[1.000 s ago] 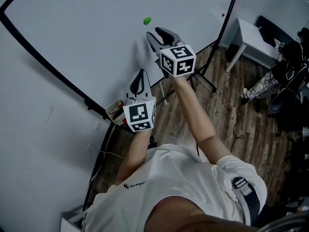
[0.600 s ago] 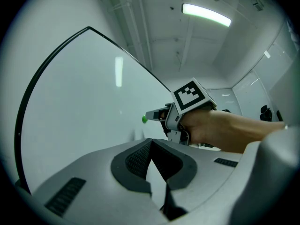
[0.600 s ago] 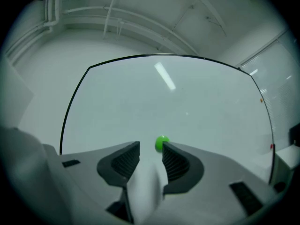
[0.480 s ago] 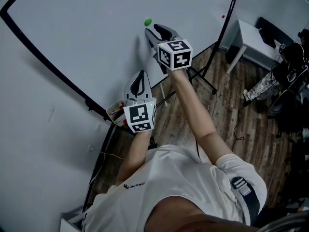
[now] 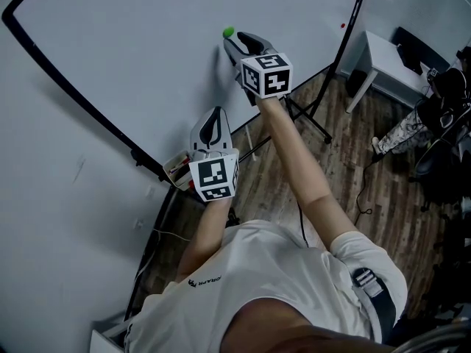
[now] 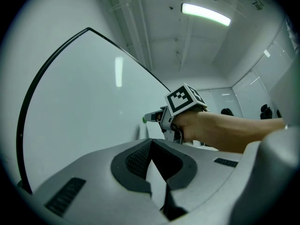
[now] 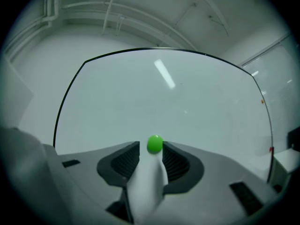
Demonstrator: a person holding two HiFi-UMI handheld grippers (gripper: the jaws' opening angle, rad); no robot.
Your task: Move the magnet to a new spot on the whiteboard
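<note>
A small green magnet (image 5: 228, 31) sticks to the whiteboard (image 5: 125, 57). My right gripper (image 5: 237, 41) is open and reaches up to it; in the right gripper view the magnet (image 7: 154, 144) sits at the jaw tips, inside the gap of the right gripper (image 7: 151, 148), nearer the right pad. I cannot tell whether a pad touches it. My left gripper (image 5: 211, 122) is held lower, near the board's bottom edge, shut and empty. The left gripper view shows the left gripper (image 6: 151, 144) aimed at the board, with the right gripper (image 6: 151, 117) and the magnet (image 6: 145, 119) ahead of it.
A tray with markers (image 5: 175, 169) hangs at the board's lower edge by the left gripper. The board's stand legs (image 5: 313, 120) spread over the wooden floor. A white table (image 5: 390, 57) and dark bags (image 5: 441, 116) are at the right. A small red magnet (image 5: 343, 25) sits near the board's right edge.
My right gripper has moved up and left along the board until its open tips reach the green magnet. The left gripper has stayed put.
</note>
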